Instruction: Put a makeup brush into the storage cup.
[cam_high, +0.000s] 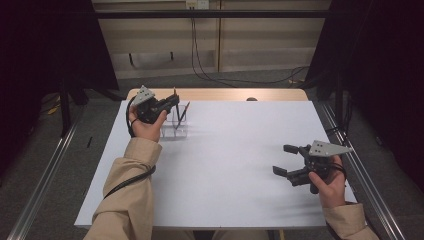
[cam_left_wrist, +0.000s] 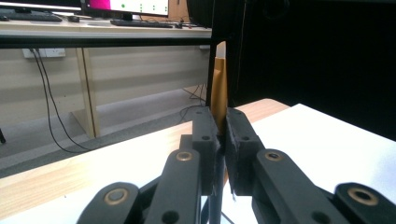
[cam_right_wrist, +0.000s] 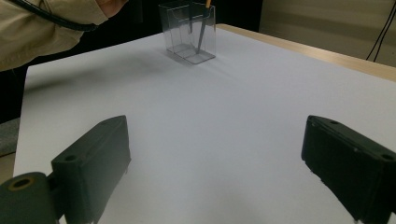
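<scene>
Left tool (cam_high: 172, 101) is clamped on a yellow-brown pencil (cam_left_wrist: 218, 84), held upright above the clear plastic holder (cam_high: 176, 126) near the table's (cam_high: 240, 165) far left corner. A second pencil (cam_high: 185, 112) leans inside the holder, tip down; in the right gripper view two dark shafts stand in the holder (cam_right_wrist: 189, 32). Right tool (cam_high: 287, 160) rests near the right edge, jaws spread wide with nothing between them. No legible brand, label or writing on the pencil, holder or tools.
</scene>
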